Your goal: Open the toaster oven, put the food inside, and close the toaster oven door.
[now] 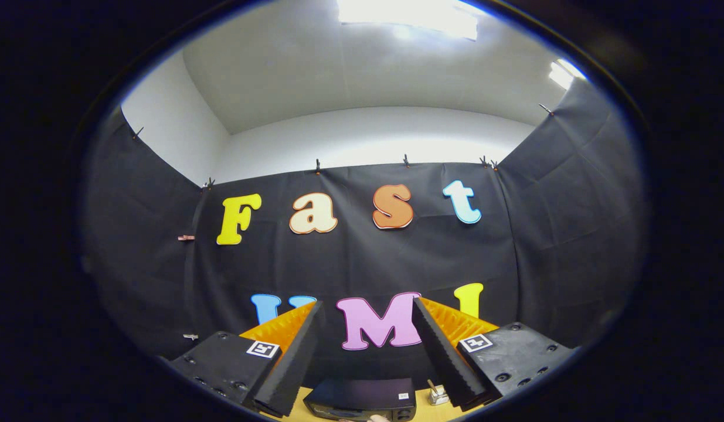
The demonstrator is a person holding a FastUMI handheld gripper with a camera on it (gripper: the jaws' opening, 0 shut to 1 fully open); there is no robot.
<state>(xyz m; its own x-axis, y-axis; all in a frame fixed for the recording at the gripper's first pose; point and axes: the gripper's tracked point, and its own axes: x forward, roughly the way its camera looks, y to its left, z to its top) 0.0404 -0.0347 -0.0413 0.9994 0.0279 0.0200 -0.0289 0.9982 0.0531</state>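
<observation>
The tongs (367, 319) are spread wide apart with nothing between them, their two fingers (291, 360) angled upward toward the booth's back wall rather than down at the work. Low between the fingers, and below their tips, sits the toaster oven (362, 397), a dark box seen from above and in front; only its top and the upper strip of its front show, so whether its door is open or closed cannot be told. It stands on a pale wooden table (423, 410), of which just a sliver shows. Just beside the oven, close to the right finger, stands a small clear object with a metallic look (438, 395), too small to identify. At the front of the oven a bit of a pale rounded thing (378, 418) peeks in, too cut off to name. Beyond all this hangs the black cloth wall (543, 234), clipped up along its top edge, with white room walls (367, 138) and a lit ceiling (362, 64) above it.
</observation>
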